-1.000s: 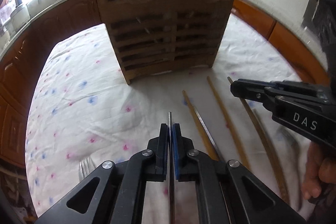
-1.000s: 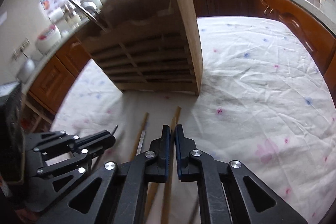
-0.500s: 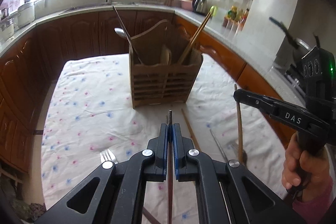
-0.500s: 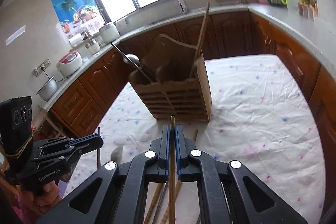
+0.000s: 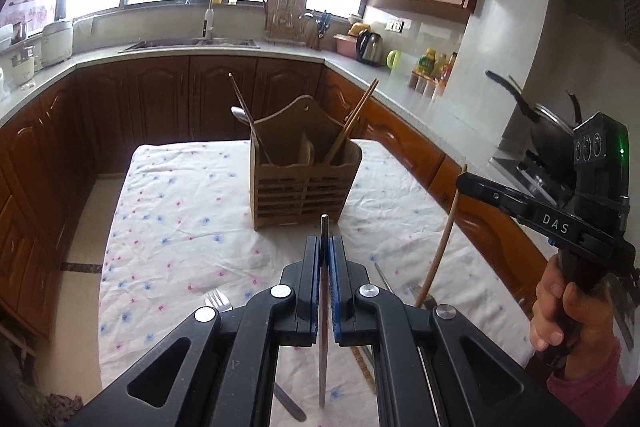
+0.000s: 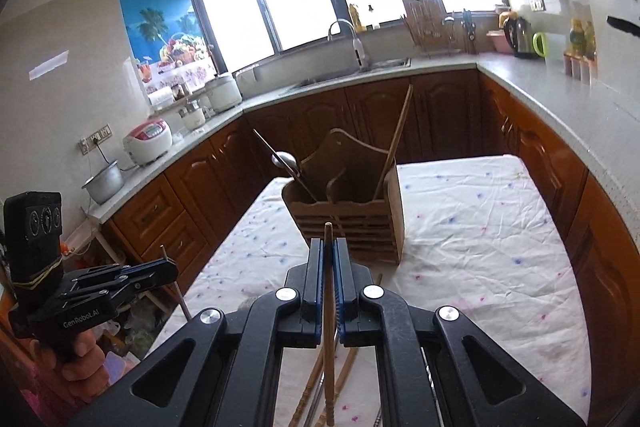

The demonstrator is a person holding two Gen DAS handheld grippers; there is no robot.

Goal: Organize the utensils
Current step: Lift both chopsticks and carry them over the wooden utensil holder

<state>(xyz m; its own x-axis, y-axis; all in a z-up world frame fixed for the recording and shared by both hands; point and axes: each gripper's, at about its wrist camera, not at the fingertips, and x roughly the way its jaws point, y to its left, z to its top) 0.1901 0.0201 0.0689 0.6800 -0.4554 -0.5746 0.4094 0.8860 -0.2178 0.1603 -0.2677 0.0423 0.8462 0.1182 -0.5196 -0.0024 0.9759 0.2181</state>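
Observation:
A wooden utensil holder stands on the table's floral cloth; it also shows in the right wrist view. It holds a metal spoon and wooden chopsticks. My left gripper is shut on a thin metal utensil, held high above the table. My right gripper is shut on a wooden chopstick, also lifted; it shows in the left wrist view with the chopstick hanging down.
A fork and other loose utensils lie on the cloth near me. More wooden chopsticks lie under the right gripper. Brown cabinets and a grey counter with a sink ring the table.
Both grippers have risen and pulled back from the table, each carrying its utensil. The holder now looks smaller and farther away.

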